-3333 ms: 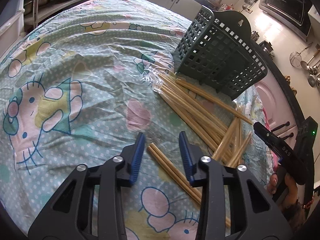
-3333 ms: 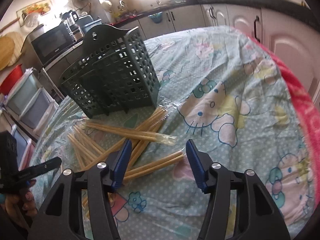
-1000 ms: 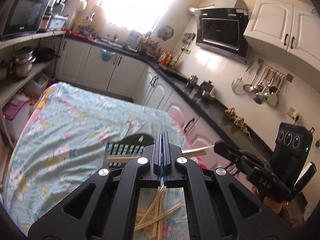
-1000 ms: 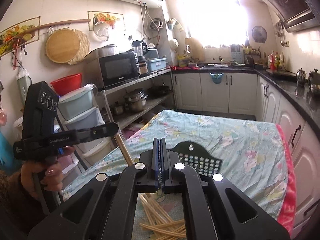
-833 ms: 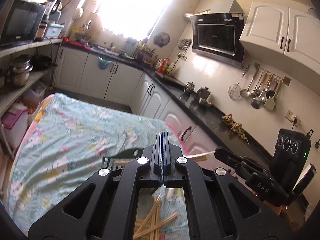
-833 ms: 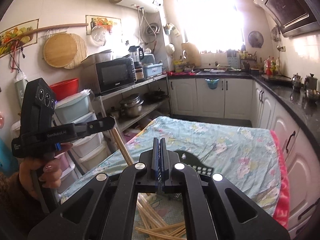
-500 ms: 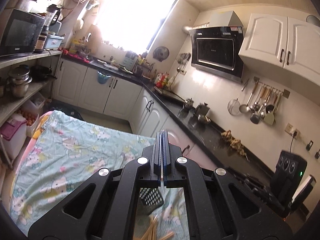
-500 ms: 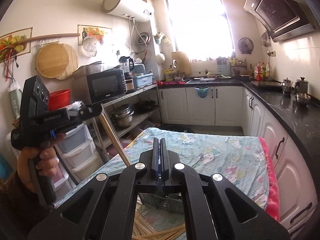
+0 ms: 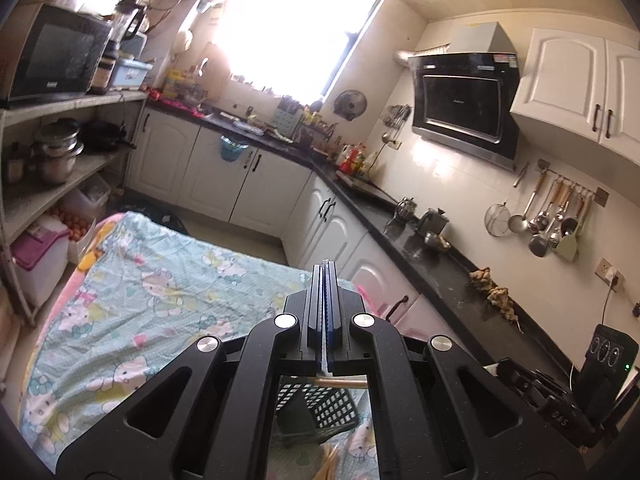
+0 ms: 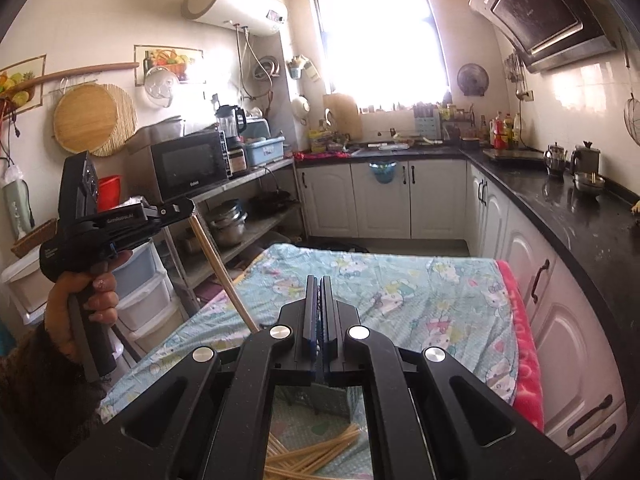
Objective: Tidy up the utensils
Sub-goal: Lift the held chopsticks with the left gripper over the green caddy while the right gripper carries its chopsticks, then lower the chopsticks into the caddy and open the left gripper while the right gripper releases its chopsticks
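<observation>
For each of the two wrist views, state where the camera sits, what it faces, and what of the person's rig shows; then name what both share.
Left wrist: on the left gripper, facing the window and range hood; own shut jaws show.
Right wrist: on the right gripper, facing the window and microwave; the left gripper, holding chopsticks, shows.
Shared: green basket, patterned tablecloth.

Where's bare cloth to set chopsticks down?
The far half of the cartoon-print tablecloth, between the pink edge and the shelf side, is bare. The near end is crowded: the dark green slotted plastic basket and the loose bamboo chopsticks pile.
</observation>
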`<state>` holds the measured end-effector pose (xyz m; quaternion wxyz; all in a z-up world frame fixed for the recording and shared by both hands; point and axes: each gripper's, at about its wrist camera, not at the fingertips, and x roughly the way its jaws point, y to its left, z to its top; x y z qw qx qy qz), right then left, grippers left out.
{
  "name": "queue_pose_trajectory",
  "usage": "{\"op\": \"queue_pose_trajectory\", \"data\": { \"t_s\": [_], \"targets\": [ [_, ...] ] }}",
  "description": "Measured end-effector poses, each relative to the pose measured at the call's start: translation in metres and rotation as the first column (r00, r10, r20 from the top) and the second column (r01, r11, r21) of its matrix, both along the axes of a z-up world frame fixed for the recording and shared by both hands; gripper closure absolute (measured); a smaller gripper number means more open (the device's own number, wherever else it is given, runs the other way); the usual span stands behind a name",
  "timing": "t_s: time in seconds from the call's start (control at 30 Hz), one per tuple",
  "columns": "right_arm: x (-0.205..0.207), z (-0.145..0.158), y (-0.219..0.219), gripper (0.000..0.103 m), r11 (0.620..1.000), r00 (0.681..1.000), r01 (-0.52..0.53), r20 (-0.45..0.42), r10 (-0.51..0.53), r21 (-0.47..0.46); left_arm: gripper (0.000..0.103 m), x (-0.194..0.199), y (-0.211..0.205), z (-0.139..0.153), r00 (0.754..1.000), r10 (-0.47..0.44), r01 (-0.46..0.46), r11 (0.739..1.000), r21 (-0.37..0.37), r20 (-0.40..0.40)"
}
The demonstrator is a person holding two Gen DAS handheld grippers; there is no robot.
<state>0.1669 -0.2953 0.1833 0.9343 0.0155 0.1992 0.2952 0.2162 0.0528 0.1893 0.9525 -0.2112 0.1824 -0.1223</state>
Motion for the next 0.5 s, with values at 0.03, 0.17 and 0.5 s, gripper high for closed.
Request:
{"op": "queue_pose_trajectory", "data": {
  "t_s": [0.03, 0.17, 0.5],
  "targets": [
    [0.000, -0.002, 0.000, 0.101, 1.000, 1.000, 0.004, -0.005, -0.004, -0.004, 0.103, 0.002, 0.001, -0.004, 1.000, 0.005, -0.005, 1.000, -0.001, -0.007],
    [0.003, -0.012, -0.001, 0.101, 1.000, 0.999, 0.008, -0.037, -0.008, -0.021, 0.103, 0.005, 0.000, -0.016, 1.000, 0.011, -0.011, 1.000, 0.003, -0.012],
    [0.016, -0.028, 0.009, 0.101, 0.998, 0.995, 0.014, -0.098, -0.021, -0.067, 0.103, 0.008, -0.006, -0.043, 1.000, -0.011, 0.011, 1.000, 0.004, -0.012]
  ]
}}
